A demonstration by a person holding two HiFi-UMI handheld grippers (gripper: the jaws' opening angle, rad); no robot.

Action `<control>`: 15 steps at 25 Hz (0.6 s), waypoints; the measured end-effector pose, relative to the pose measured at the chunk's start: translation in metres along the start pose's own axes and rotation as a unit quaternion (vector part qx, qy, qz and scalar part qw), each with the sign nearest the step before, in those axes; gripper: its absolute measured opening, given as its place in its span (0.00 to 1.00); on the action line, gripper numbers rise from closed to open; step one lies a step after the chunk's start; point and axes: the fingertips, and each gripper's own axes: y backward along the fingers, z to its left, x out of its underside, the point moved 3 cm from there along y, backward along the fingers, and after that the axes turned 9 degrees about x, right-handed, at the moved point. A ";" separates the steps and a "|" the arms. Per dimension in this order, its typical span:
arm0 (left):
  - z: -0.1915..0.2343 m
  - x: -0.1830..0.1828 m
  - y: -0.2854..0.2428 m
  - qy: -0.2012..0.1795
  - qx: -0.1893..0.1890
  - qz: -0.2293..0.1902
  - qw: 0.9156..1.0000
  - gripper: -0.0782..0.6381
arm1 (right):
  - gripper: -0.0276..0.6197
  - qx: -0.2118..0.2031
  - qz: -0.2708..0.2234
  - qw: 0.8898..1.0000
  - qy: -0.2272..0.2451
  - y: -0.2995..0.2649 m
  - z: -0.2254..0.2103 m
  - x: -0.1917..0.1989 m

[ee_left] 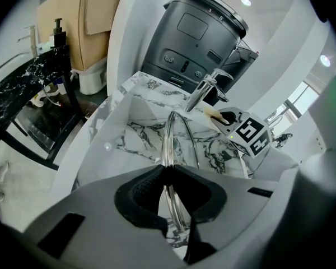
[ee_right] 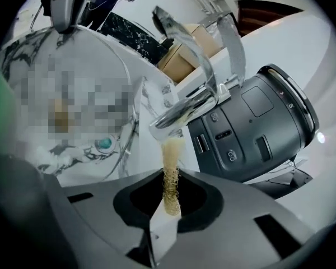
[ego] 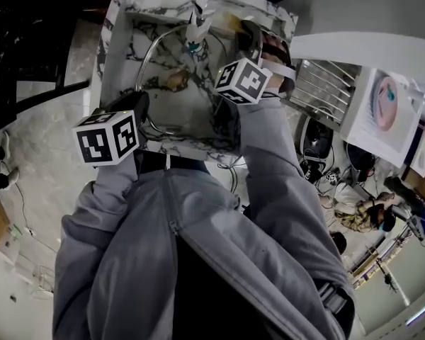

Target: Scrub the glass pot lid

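The glass pot lid [ego: 150,57] stands on edge in the marble sink [ego: 191,144]. My left gripper [ego: 142,113] is shut on its near rim. In the left gripper view the lid [ee_left: 169,142] runs edge-on between the black pads of the left gripper [ee_left: 168,179]. My right gripper [ego: 251,40] is at the sink's far right and is shut on a yellow mesh scrub pad [ee_right: 170,175]. In the right gripper view the pad sticks up from the right gripper [ee_right: 169,194] and touches the chrome faucet spout [ee_right: 182,112]. The lid's rim [ee_right: 132,125] shows to its left, apart from the pad.
A big dark grey appliance [ee_right: 252,130] stands right behind the sink. The faucet [ee_left: 204,88] rises at the sink's back edge. A small teal round piece [ee_right: 103,143] shows through the lid. A metal rack [ego: 324,87] and floor clutter lie to the right.
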 end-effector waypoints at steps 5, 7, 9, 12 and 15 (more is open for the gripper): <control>-0.002 0.000 -0.001 0.002 -0.001 -0.001 1.000 0.21 | 0.13 -0.010 0.010 1.000 0.014 -0.017 -0.001 0.011; -0.002 0.000 -0.002 0.003 -0.002 -0.002 1.000 0.21 | 0.13 -0.014 0.009 1.000 0.014 -0.019 -0.001 0.010; -0.002 0.000 -0.003 0.004 -0.002 -0.001 1.000 0.21 | 0.15 -0.016 0.008 1.000 0.009 -0.020 -0.002 0.009; -0.004 0.000 -0.004 0.003 -0.001 0.002 1.000 0.21 | 0.32 -0.020 0.008 1.000 -0.003 -0.020 -0.004 0.010; -0.005 0.000 -0.004 0.001 0.001 0.002 1.000 0.21 | 0.36 -0.007 0.013 1.000 -0.005 -0.018 -0.009 0.013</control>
